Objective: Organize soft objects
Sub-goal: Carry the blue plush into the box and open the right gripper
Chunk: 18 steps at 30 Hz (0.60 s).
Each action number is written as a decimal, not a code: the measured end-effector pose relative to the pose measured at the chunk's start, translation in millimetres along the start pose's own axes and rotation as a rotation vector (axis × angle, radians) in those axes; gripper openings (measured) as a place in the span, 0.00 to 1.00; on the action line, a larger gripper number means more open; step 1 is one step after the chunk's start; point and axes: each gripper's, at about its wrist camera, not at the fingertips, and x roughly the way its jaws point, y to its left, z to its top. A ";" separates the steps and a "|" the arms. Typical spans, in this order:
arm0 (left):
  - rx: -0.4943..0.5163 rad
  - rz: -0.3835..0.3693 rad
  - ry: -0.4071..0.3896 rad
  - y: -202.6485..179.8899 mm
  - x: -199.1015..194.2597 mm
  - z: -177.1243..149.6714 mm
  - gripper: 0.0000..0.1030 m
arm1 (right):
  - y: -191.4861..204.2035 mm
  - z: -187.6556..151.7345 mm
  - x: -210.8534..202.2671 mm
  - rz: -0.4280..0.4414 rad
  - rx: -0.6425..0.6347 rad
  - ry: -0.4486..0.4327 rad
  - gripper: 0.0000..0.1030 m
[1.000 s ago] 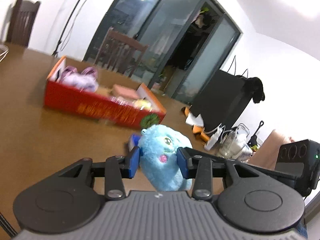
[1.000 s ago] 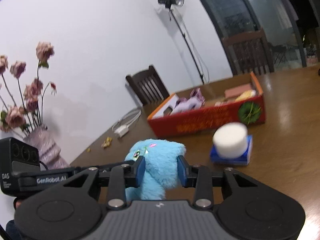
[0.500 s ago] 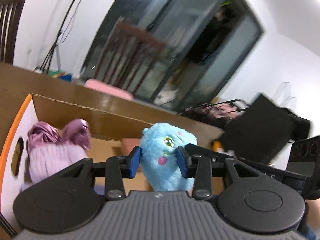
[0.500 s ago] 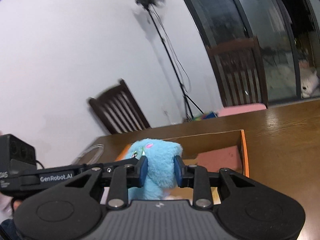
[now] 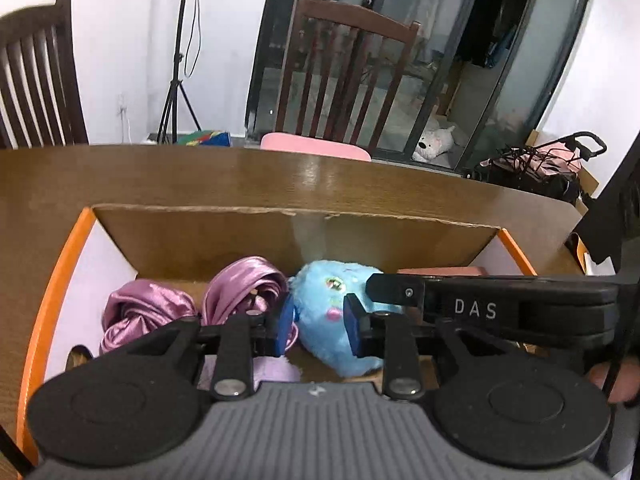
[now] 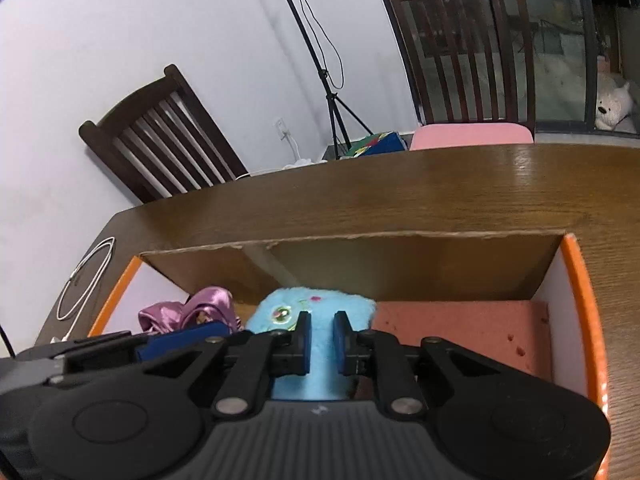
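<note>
A blue plush toy (image 5: 340,320) is held low inside the orange-rimmed cardboard box (image 5: 280,236). My left gripper (image 5: 318,330) is shut on one side of the toy. My right gripper (image 6: 320,342) is shut on its other side (image 6: 316,360). Purple satin cloth (image 5: 168,312) lies in the box to the toy's left; it also shows in the right wrist view (image 6: 192,312). A pink sponge (image 6: 460,332) lies in the box to the toy's right. The box wall (image 6: 400,264) stands just behind the toy.
The box sits on a brown wooden table (image 5: 280,176). A white cable (image 6: 84,276) lies on the table left of the box. Two dark wooden chairs (image 5: 344,72) (image 6: 160,144) stand at the far edge. A tripod (image 5: 176,76) stands by the wall.
Both grippers carried the blue plush from the table over the box and lowered it inside, between the purple cloth and the pink sponge.
</note>
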 end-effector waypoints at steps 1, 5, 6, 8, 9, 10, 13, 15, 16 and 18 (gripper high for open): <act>0.005 -0.001 -0.011 -1.0 -4.5 0.8 0.31 | 0.7 -0.3 -4.4 0.003 -0.003 -0.015 0.13; 0.031 -0.007 -0.054 -10.9 -43.5 -5.2 0.32 | 7.8 -4.0 -38.7 0.014 -0.022 -0.058 0.14; 0.042 -0.005 -0.064 -14.1 -56.6 -6.0 0.32 | 10.1 -4.1 -50.9 0.012 -0.036 -0.071 0.14; 0.071 -0.008 -0.091 -20.2 -86.2 -8.0 0.33 | 17.6 -4.7 -86.2 0.008 -0.062 -0.106 0.14; 0.083 -0.011 -0.108 -22.6 -105.2 -10.1 0.34 | 19.4 -4.6 -103.7 0.008 -0.072 -0.122 0.15; 0.092 -0.007 -0.126 -24.4 -124.9 -12.5 0.35 | 22.8 -4.6 -126.8 0.003 -0.086 -0.141 0.16; 0.116 0.009 -0.172 -28.3 -177.8 -20.2 0.43 | 31.4 -9.6 -186.2 -0.016 -0.131 -0.187 0.23; 0.127 0.021 -0.198 -31.3 -209.9 -27.0 0.50 | 34.9 -15.9 -223.6 -0.028 -0.155 -0.217 0.29; 0.131 0.023 -0.211 -31.9 -226.5 -30.3 0.52 | 37.1 -20.1 -242.5 -0.038 -0.163 -0.234 0.32; 0.137 0.026 -0.233 -34.8 -252.3 -38.9 0.57 | 38.9 -29.4 -277.8 -0.047 -0.174 -0.261 0.40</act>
